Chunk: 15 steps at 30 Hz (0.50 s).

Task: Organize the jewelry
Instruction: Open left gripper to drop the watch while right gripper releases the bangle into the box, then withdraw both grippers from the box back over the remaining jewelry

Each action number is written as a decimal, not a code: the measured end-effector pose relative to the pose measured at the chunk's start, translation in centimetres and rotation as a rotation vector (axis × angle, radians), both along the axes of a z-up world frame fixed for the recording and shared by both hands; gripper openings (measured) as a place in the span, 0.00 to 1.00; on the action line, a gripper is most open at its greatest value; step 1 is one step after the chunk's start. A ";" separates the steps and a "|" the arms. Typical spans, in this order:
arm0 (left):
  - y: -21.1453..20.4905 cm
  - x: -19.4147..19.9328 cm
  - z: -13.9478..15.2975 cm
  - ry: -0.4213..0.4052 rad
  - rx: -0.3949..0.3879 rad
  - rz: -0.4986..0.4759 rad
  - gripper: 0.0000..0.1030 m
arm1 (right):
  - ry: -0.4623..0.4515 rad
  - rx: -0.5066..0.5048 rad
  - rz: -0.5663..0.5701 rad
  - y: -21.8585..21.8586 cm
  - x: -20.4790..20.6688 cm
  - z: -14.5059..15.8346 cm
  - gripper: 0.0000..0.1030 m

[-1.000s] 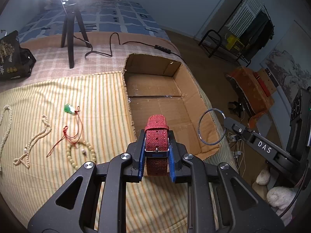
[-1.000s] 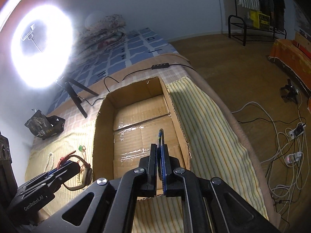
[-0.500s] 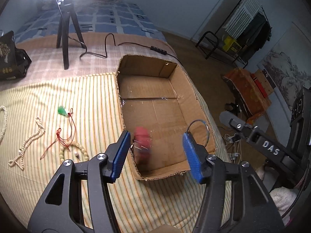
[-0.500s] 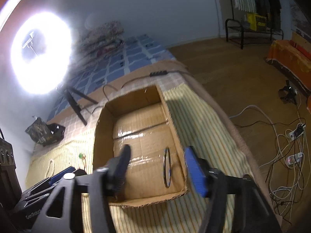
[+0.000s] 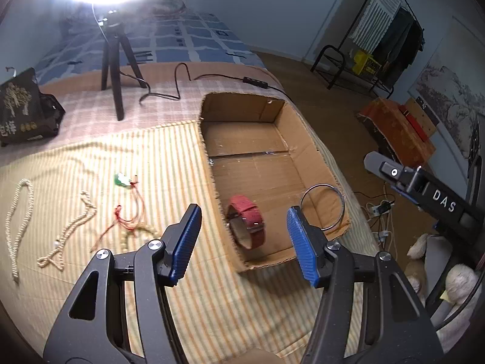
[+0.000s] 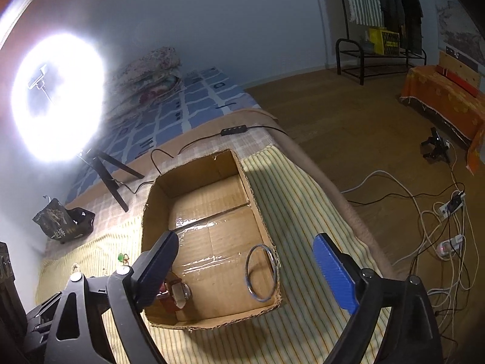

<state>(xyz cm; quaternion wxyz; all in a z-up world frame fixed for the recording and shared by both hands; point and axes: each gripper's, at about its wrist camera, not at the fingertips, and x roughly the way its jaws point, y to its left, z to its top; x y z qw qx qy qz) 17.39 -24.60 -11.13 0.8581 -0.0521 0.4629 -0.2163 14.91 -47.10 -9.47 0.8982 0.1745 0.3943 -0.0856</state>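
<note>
Partly hidden behind the right gripper (image 6: 245,270): red-strapped watch (image 5: 247,224), lying inside cardboard box (image 5: 315,151) near its front wall. Leaning on the box's right wall: metal bangle (image 5: 322,207). Spread wide, holding nothing: left gripper (image 5: 244,242), likewise the right, both hovering above the front edge.

Our left gripper (image 5: 244,242) is matte black, with triangular cut-outs in its arms, silver screws at the joints, and ribbed blue pads (image 5: 185,244) on the fingers. Our right gripper (image 6: 251,273) is built the same; in the left wrist view its black body carries white lettering "DAS".
</note>
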 end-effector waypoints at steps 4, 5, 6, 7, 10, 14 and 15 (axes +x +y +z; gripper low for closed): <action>1.5 -0.3 0.6 -0.031 0.039 0.015 0.58 | -0.021 -0.011 0.004 0.7 -0.2 0.5 0.94; 2.1 -0.3 0.8 -0.037 0.044 0.022 0.58 | -0.024 -0.013 0.007 1.0 -0.2 0.6 0.94; 2.6 -0.3 0.8 -0.040 0.046 0.027 0.58 | -0.027 -0.013 0.010 1.2 -0.2 0.6 0.94; 3.3 -0.4 1.0 -0.044 0.048 0.037 0.58 | -0.032 -0.012 0.016 1.6 -0.2 0.7 0.94; 5.5 -0.4 1.4 -0.059 0.065 0.066 0.58 | -0.042 -0.017 0.035 2.6 -0.2 0.9 0.94; 8.3 -0.3 1.8 -0.068 0.081 0.113 0.58 | -0.063 -0.044 0.079 4.8 0.1 1.4 0.94; 9.1 -0.3 2.0 -0.068 0.081 0.127 0.58 | -0.069 -0.048 0.089 5.4 0.2 1.5 0.94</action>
